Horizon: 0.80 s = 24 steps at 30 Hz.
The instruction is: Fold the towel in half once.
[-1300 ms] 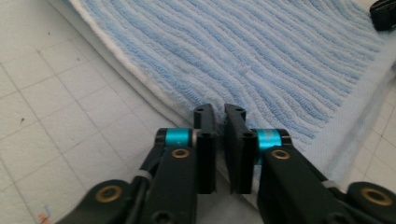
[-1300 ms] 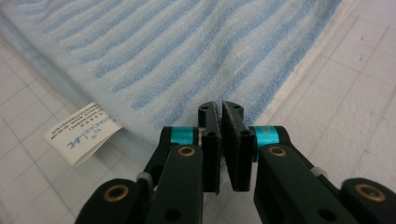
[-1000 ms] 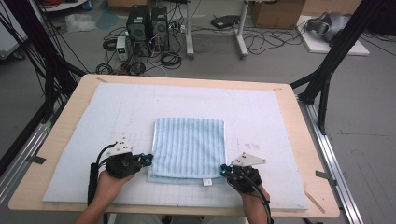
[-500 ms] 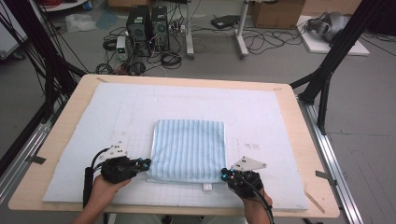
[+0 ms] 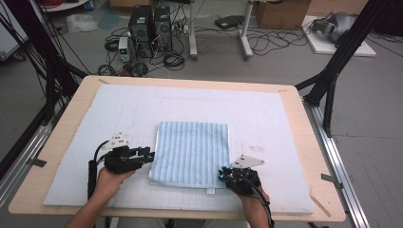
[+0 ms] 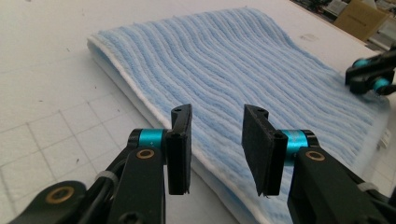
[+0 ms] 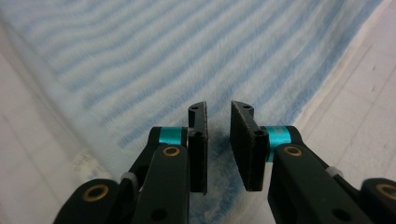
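Towel (image 5: 192,152), blue-striped, folded, lying flat on white mat (image 5: 142,109) over desk (image 5: 62,137). Left gripper (image 5: 148,156) at towel's left edge, jaws just opening, nothing pinched. Right gripper (image 5: 221,174) at near right corner, jaws just parting, narrow gap, towel released.

A wooden table (image 5: 309,142) is covered by a white mat (image 5: 142,109). Beyond its far edge, a grey floor (image 5: 285,61) is strewn with black cables (image 5: 266,42); two computer towers (image 5: 151,23) and a cardboard box (image 5: 280,13) are seen there.
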Motion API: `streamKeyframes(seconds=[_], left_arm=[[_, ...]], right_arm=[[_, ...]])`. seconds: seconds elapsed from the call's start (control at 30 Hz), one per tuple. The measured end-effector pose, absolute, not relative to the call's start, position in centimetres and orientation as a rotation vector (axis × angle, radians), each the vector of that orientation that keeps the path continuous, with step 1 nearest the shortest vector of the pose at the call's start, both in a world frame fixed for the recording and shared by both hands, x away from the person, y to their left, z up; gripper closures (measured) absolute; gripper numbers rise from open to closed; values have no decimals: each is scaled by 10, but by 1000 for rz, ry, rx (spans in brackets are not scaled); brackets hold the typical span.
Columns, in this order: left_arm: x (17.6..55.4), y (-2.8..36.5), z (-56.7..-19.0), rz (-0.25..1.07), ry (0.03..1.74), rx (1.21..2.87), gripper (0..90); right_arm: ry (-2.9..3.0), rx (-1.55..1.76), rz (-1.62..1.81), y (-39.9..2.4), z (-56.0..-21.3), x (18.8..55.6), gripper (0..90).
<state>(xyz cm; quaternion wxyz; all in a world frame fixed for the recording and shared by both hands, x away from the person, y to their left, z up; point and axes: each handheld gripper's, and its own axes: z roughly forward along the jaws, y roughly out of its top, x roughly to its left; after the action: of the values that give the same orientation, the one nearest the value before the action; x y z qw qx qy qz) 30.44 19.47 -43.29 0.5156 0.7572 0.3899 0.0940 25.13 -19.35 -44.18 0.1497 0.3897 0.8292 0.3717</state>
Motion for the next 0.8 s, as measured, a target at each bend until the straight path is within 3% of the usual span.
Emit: streamKeyframes(seconds=[0.33,0.47,0.8], left_arm=[[349,188,-436,272,979,1801,583],[367,183,-430,330,968,1822,638],[417,161,-436,330,1009,1888,776]], right_arm=[[2264,1159,1220,-203,-426,281,738],[2210,1169,1175,-205,-424,310,756],[2230,1179,1153,-190,-427,388,736]])
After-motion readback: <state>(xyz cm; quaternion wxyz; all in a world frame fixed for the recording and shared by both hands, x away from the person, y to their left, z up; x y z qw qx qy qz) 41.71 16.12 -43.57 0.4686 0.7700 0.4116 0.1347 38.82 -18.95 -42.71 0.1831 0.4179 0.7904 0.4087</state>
